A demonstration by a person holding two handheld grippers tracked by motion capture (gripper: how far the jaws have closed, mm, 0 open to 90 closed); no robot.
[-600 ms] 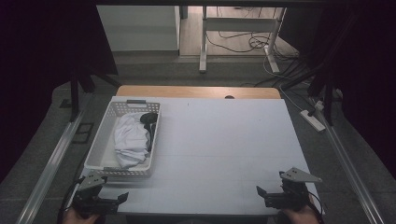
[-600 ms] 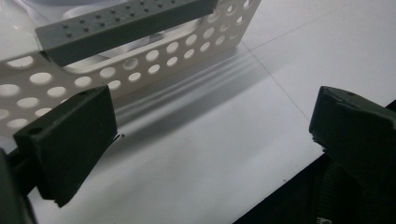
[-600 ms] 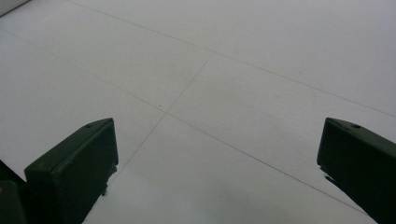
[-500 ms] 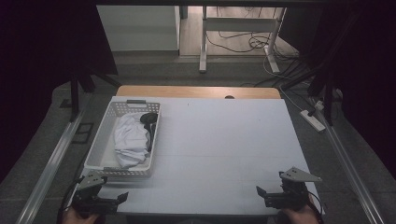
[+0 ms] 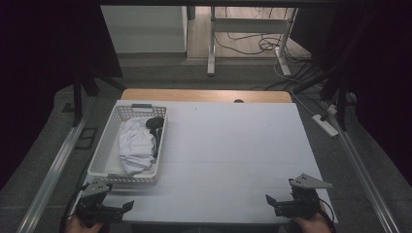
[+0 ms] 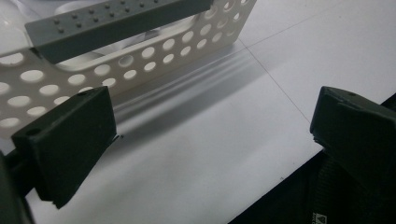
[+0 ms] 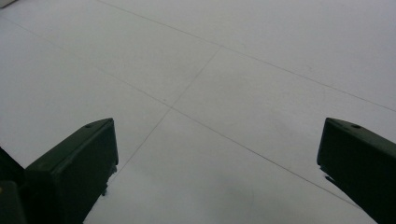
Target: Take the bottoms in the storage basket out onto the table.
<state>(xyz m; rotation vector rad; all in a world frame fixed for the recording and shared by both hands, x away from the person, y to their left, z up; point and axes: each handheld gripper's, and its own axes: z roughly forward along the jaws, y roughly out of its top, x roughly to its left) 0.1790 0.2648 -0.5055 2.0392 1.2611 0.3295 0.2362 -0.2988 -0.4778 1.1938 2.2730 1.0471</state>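
So far: nothing lifted; all the work looks still ahead.
Left claw (image 5: 127,206): jaws wide, empty, low at the near table edge, just short of the basket's near wall.
Basket (image 5: 111,146): on the table's (image 5: 233,155) left side, holding a white cloth (image 5: 136,143) and a dark item (image 5: 154,123) at its far end.
Right claw (image 5: 270,199): jaws wide, empty, well apart from the basket, over bare table.

- A lab or test room, not a home: dark curtains (image 5: 43,58) hang on both sides of the white tabletop (image 5: 233,145).
- Metal frame rails (image 5: 53,167) flank it on a grey floor.
- Loose cables (image 5: 252,46) and a power strip (image 5: 326,125) lie beyond.
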